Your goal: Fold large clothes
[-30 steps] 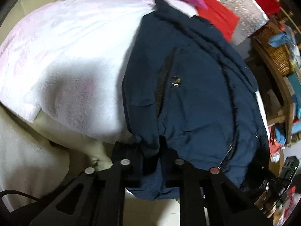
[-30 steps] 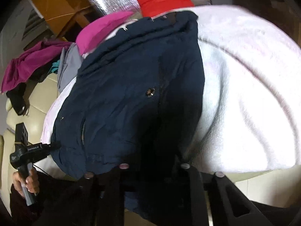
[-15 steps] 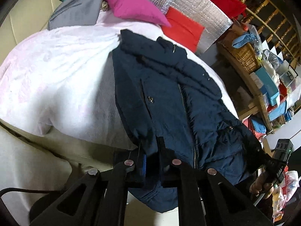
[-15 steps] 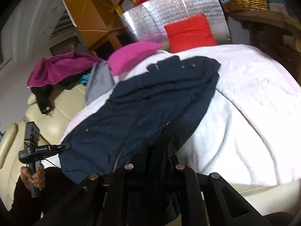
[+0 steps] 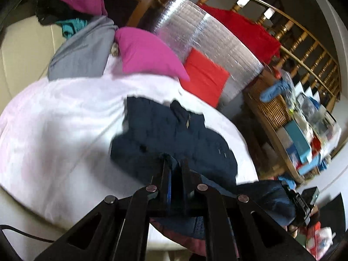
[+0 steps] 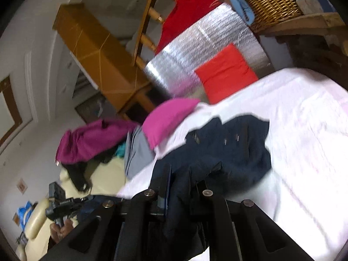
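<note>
Left wrist: navy jacket (image 5: 174,139) amid open pale-pink blanket (image 5: 65,117).

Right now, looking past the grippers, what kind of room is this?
Probably a lived-in home living room used for laundry: a cream leather sofa piled with clothes, a wooden stair railing behind, and a navy padded jacket spread on a pale pink blanket.

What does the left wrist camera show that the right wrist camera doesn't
Only the left wrist view shows the cluttered shelf of boxes. Only the right wrist view shows the brown cardboard box and a wall. Both show the navy jacket, pinched by the left gripper and right gripper, on the pale pink blanket, plus the magenta pillow.
</note>
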